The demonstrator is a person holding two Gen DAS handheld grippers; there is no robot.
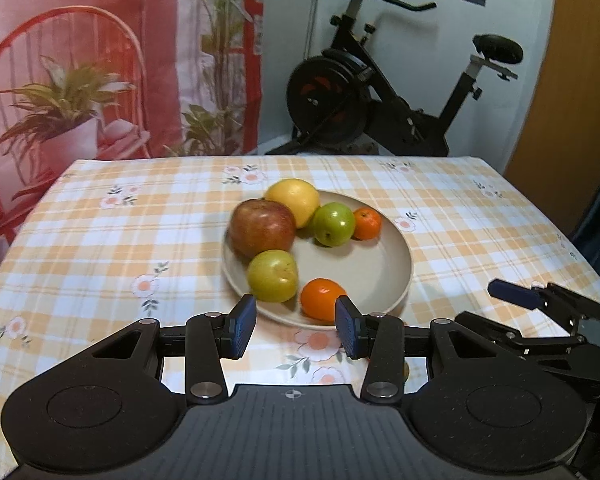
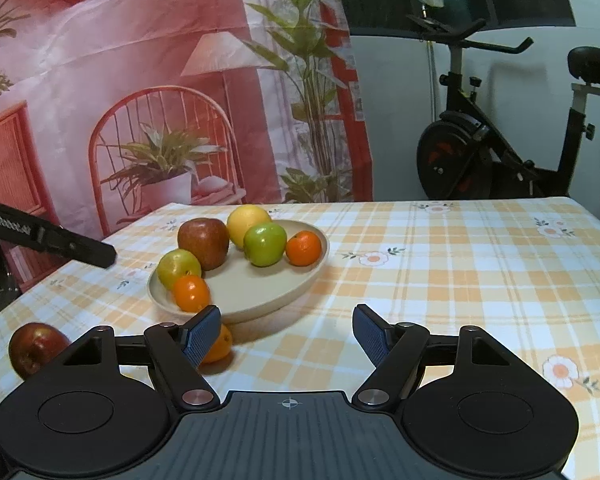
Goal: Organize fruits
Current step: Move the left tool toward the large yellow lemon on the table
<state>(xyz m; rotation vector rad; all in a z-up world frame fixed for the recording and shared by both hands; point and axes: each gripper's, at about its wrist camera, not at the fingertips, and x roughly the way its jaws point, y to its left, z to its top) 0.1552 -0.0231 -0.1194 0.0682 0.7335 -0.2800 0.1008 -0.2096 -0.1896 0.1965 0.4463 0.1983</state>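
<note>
Left gripper [image 1: 296, 326] jaws parted, empty, hovering short of round beige plate [image 1: 384, 276] heaped with fruit. Right gripper [image 2: 286, 334] spread wider, empty; small orange mandarin [image 2: 220, 346] on checked tablecloth [image 2: 460, 280] beside its left finger.

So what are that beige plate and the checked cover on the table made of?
The plate looks like matte ceramic or possibly melamine: smooth, even beige, thick rounded rim, no gloss. The table cover seems a printed woven cloth, orange plaid with small flowers, lying flat and dull; a coated fabric can't be ruled out.
</note>
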